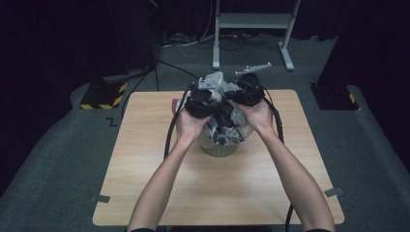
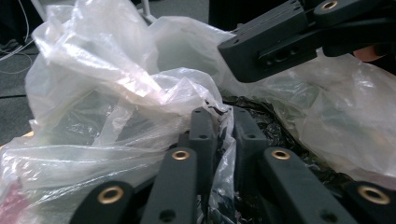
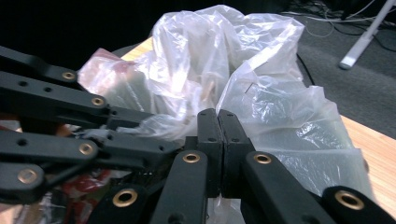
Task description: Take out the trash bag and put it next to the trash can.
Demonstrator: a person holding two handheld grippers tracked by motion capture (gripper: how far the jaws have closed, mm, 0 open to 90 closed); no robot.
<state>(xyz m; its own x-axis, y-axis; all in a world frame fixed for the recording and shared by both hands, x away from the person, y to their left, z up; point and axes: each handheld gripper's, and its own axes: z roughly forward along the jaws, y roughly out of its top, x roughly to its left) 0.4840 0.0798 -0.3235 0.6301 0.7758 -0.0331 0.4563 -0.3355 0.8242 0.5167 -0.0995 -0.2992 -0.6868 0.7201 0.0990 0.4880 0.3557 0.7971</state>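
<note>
A: Item 1, clear plastic bag [image 1: 218, 82]. Loc?
B: Lining a round bin [image 1: 220, 147], centre of the wooden tabletop [image 1: 217, 193], toward the far half. Bag crumpled, its loose top bunched up above the bin's rim. Dark black film [image 2: 280, 126] inside it, seen in the left gripper view.
A: Item 2, left gripper [image 2: 225, 126]. State?
B: Jaws nearly together w/ a fold of the clear bag pinched between them; narrow gap, plastic running down through it. Gripping the bag. In the high view it sits at the bag's top left [image 1: 205, 99], held in the person's left hand [image 1: 191, 121].
A: Item 3, right gripper [image 3: 218, 123]?
B: Jaws fully together, pads touching along their length. A thin bit of film shows below them; can't tell whether any is clamped. Bag lies just behind the tips. High view: at the bag's top right [image 1: 244, 94], right hand [image 1: 258, 113] under it.
A: Grippers rel. to each other?
B: Close, facing across the bag's mouth; each one's camera shows the other's black linkage.
A: Other contents?
B: Red-pink patch [image 3: 109, 63] through the plastic, far side. Unidentifiable.
A: Surroundings?
B: Grey floor [image 1: 377, 145], metal stand legs [image 1: 251, 21] beyond the tabletop.
</note>
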